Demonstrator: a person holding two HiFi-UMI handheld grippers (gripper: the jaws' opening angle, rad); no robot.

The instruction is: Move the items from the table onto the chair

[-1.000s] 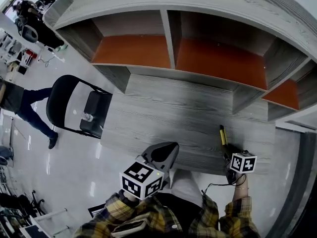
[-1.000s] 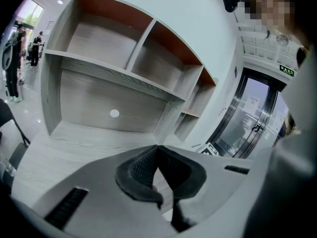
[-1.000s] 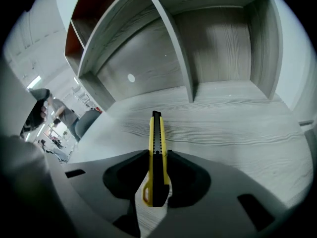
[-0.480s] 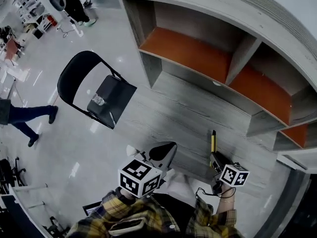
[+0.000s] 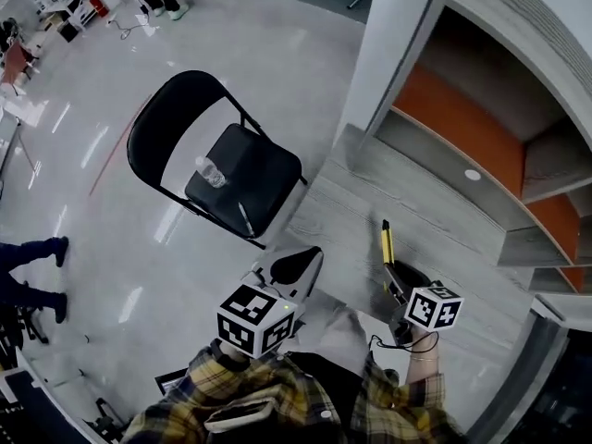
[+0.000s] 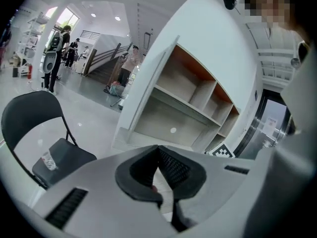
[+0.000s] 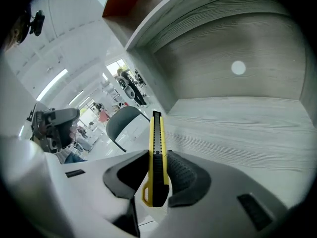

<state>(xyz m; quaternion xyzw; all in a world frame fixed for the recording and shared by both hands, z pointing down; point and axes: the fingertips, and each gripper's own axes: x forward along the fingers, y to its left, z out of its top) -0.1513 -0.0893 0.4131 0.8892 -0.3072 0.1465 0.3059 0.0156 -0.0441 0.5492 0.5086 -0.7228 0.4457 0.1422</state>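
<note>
My right gripper (image 7: 156,170) is clamped on the knife (image 7: 156,152). Both pads press its black-and-yellow body near the butt end, and the rest of it sticks out past the fingertips. The knife's long axis runs straight along the jaws, pointing away from me with its tip leading.

In the head view the right gripper (image 5: 396,280) hangs over the near left end of the table (image 5: 444,239), and the knife (image 5: 386,246) points up the frame across the wood grain. The chair (image 5: 268,188) is not on that line. It stands on the floor up and to the left of the gripper, past the table's corner, well apart from the knife's tip. The right gripper view agrees: the chair's back (image 7: 126,122) shows just left of the blade housing, beyond the table edge.

So I judge the coming move to be a swing leftward over that corner, with the knife's nose turned toward the seat.

A bottle (image 5: 210,171) already lies on the seat, toward the backrest side. The near, right part of the seat is bare, and I would aim there.

My left gripper (image 5: 294,271) is nearer the chair, just short of the seat's front corner, but its jaws are closed together on nothing (image 6: 159,172), so it has nothing to deliver.
</note>
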